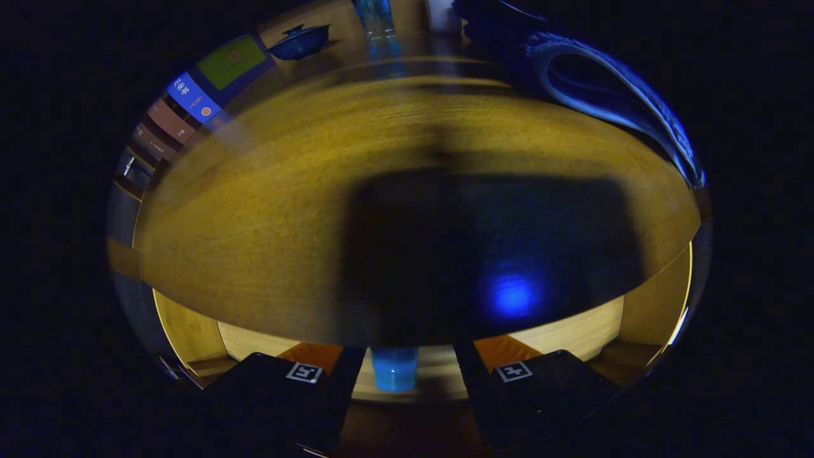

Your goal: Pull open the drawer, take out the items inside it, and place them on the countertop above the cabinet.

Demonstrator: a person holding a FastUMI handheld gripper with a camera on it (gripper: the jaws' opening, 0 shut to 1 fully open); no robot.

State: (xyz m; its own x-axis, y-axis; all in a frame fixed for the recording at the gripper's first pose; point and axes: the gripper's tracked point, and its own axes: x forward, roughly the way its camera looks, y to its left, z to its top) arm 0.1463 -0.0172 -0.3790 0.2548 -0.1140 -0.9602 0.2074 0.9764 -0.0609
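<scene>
My gripper [408, 356] is open, its two fingers apart and pointing at the front edge of the wooden countertop [254, 222]. A small blue cylinder [394, 372] shows in the gap between the fingers, nearer the left one. Its top is cut off by the countertop's edge, so it seems to stand below, inside the pale wooden drawer [572, 334]. I cannot see either finger pressing on it. A broad dark shadow with a blue glint lies on the countertop just beyond the fingers. The scene is dim and blurred.
On the countertop's far side stand a dark blue lidded bowl [299, 41] and a clear bottle [375, 16]. A large blue-rimmed dish [610, 95] lies at the far right. A row of books [191, 102] runs along the left.
</scene>
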